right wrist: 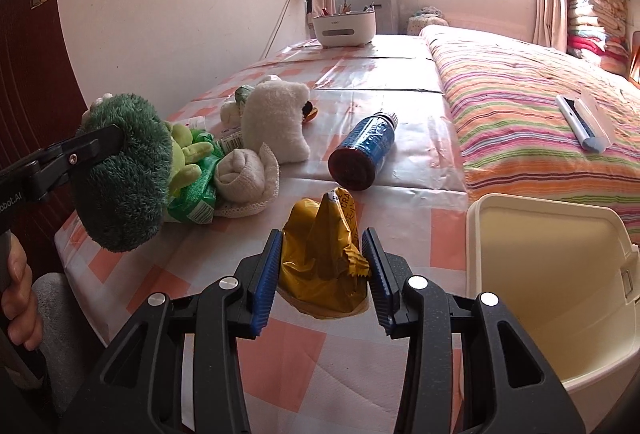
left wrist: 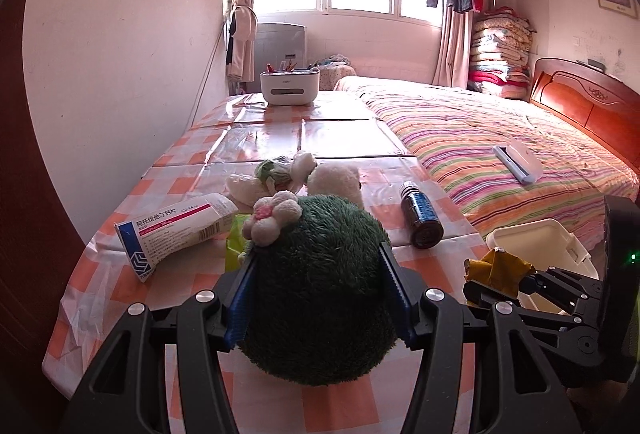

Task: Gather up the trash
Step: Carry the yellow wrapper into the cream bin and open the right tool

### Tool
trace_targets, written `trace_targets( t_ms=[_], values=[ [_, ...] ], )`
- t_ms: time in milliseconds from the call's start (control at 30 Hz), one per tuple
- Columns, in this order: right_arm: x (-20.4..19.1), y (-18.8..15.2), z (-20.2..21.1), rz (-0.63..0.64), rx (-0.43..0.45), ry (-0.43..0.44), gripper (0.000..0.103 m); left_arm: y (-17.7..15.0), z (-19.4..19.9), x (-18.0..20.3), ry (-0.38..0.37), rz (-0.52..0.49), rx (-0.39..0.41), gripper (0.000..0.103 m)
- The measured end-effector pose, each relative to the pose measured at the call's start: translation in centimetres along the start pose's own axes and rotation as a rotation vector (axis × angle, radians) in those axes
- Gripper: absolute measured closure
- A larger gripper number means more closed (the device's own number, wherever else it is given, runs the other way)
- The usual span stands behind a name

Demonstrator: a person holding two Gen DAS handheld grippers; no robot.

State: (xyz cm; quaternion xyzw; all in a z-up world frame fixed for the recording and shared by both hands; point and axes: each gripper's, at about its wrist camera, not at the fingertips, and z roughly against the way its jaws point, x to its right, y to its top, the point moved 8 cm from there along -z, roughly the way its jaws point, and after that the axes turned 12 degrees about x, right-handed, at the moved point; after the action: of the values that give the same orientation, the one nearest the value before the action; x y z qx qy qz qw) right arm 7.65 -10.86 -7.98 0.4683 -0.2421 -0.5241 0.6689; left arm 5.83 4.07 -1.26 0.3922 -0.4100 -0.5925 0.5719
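Yellow crinkly foil wrapper (right wrist: 320, 266) is pinched in the right gripper (right wrist: 323, 274) just above the checkered tablecloth (right wrist: 280, 354) beside the cream plastic bin (right wrist: 560, 314), while the left gripper (left wrist: 316, 294) squeezes a fuzzy green plush toy (left wrist: 320, 294).

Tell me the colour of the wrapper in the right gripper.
Yellow wrapper, clearest in the right wrist view.

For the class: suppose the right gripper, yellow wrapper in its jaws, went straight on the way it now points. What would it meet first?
Most likely the dark bottle lying on its side on the checked tablecloth, just beyond the yellow wrapper that the right gripper holds. Depth is hard to judge, so the cloth could come first.
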Motion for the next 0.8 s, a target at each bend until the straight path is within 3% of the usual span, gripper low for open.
trace_targets(
  t_ms=[800],
  values=[
    [11.3,0.3,4.5,-0.172,0.096,-0.263,0.063,2.1,-0.9,11.8,-0.27,-0.099,0.016,0.048]
  ],
)
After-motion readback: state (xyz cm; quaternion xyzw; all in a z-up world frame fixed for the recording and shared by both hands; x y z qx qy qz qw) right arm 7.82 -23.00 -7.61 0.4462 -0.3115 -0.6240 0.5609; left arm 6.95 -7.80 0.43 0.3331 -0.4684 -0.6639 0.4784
